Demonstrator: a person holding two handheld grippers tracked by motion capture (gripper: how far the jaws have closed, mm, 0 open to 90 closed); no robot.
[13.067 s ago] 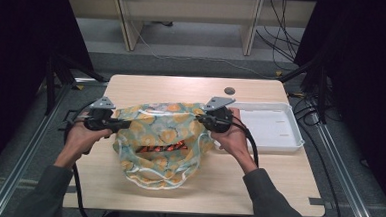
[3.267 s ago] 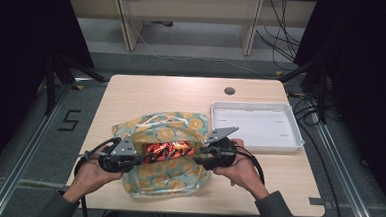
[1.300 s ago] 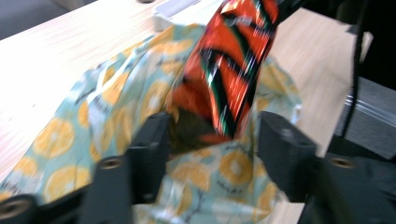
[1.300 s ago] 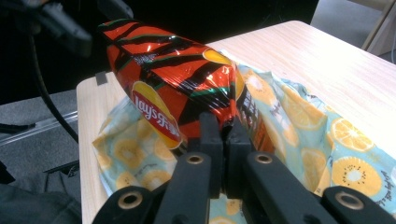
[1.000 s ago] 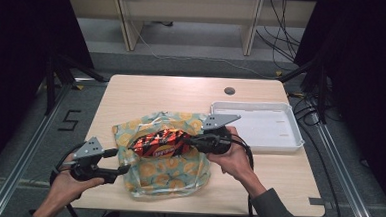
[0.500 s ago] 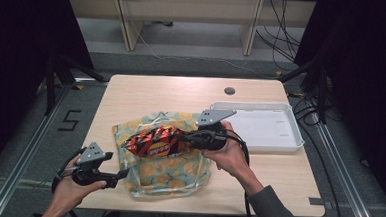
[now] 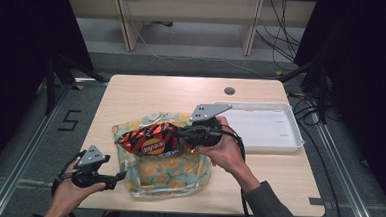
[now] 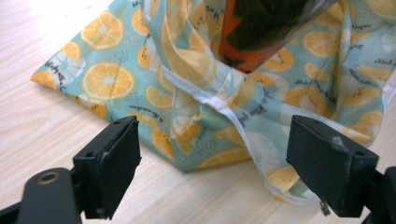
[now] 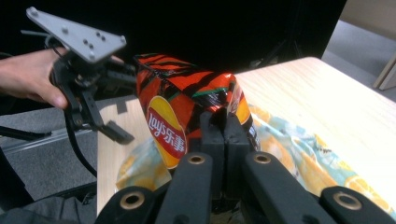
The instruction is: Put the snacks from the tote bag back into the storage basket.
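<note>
My right gripper (image 7: 178,135) (image 9: 225,127) is shut on the end of a red and orange Lay's chip bag (image 7: 147,140) (image 9: 180,105). It holds the chip bag in the air, lying sideways over a teal pouch printed with orange slices (image 7: 170,172) (image 8: 107,79) (image 9: 299,154). The pouch lies crumpled on the table (image 7: 157,91). At the front left corner my left gripper (image 7: 120,177) (image 8: 215,128) is open; its jaws have just been opening. They stand wide over the pouch's near edge and the pads press on nothing.
A white tray (image 7: 279,144) sits at the table's right side, beside my right hand. A small dark hole (image 7: 229,90) marks the far edge of the tabletop. Bare wood lies beyond the pouch and along the left side.
My right gripper has lifted the chip bag a little higher and drawn it to the left. My left gripper, away from the chip bag, has sunk slightly at the front left corner.
</note>
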